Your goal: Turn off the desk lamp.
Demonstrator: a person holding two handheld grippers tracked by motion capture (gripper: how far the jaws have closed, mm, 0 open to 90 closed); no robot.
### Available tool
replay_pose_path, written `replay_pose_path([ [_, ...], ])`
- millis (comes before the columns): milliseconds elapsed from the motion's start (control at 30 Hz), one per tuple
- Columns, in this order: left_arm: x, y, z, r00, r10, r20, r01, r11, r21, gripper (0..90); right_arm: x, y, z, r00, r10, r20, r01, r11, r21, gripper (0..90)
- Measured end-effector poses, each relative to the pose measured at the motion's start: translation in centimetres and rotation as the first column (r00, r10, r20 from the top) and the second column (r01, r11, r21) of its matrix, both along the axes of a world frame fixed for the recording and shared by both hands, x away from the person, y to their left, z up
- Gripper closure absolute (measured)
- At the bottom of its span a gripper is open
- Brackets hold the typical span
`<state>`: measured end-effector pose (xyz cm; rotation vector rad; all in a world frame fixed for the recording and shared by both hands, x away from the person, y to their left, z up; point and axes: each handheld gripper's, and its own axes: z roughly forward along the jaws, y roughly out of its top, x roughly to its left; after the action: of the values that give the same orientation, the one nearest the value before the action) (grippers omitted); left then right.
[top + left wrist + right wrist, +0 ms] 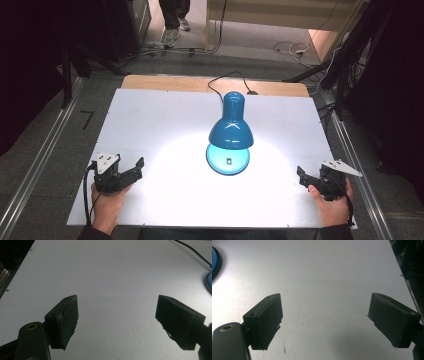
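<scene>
While both pairs of jaws stand spread wide with only bare surface between them, neither the left gripper (131, 169) nor the right gripper (306, 177) holds anything. Ahead of each and toward the middle stands the glossy blue metal desk lamp (230, 127), its bell-shaped shade lit and aimed down at its round base. The lamp is well apart from both, between them, on the white rectangular table board (150, 115). I judge the hands rest low at the near corners so that either one can reach inward for the lamp.
</scene>
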<state>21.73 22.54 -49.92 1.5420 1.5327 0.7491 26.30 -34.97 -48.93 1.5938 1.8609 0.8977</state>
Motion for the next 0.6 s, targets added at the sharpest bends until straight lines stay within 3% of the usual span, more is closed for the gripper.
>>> replay_pose_path([
  [133,0.1,0.0,0.0,1.0,-0.001,-0.003,0.001,1.0,0.001,18.7,-0.2,0.5,0.4,0.9996,0.021,0.02,-0.021,1.0,0.005,10.9],
  [600,0.1,0.0,-0.1,1.0,-0.003,-0.008,0.003,1.0,-0.001,18.7,-0.1,2.3,0.5,0.9963,0.084,0.02,-0.084,0.996,0.011,11.0],
])
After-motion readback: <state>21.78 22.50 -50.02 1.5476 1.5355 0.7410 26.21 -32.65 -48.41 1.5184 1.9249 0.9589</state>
